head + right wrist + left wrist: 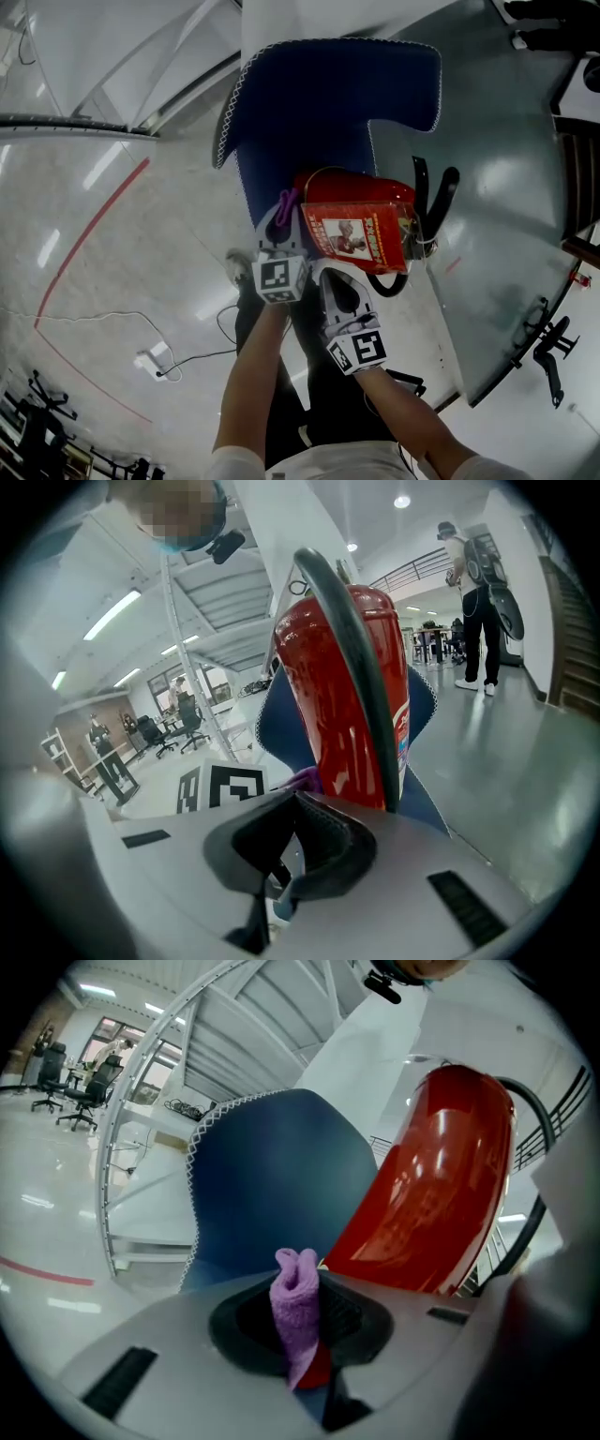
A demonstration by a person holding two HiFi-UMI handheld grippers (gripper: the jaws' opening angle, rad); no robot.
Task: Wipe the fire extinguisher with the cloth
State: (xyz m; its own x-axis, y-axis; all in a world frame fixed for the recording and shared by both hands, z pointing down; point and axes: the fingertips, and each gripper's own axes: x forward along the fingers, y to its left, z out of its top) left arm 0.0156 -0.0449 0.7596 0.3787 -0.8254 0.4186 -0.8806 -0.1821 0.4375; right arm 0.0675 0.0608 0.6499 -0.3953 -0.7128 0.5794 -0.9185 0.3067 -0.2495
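Note:
The red fire extinguisher [361,225] rests on a blue mat [319,103] near the table's front edge, its label facing up and its black hose [433,202] on the right. My left gripper [284,220] is shut on a bunched purple cloth [287,201] at the extinguisher's left side. In the left gripper view the cloth [298,1302] stands up between the jaws, just short of the red cylinder [441,1185]. My right gripper [339,283] sits close below the extinguisher, jaws together and empty. In its own view [286,850], the cylinder [342,696] and hose [361,677] rise right ahead.
The grey table [506,234] runs off to the right, its edge [450,347] beside my right arm. On the floor to the left are a red line [84,239], a cable and a power strip [152,361]. A person [473,602] stands far off; office chairs [80,1087] stand in the distance.

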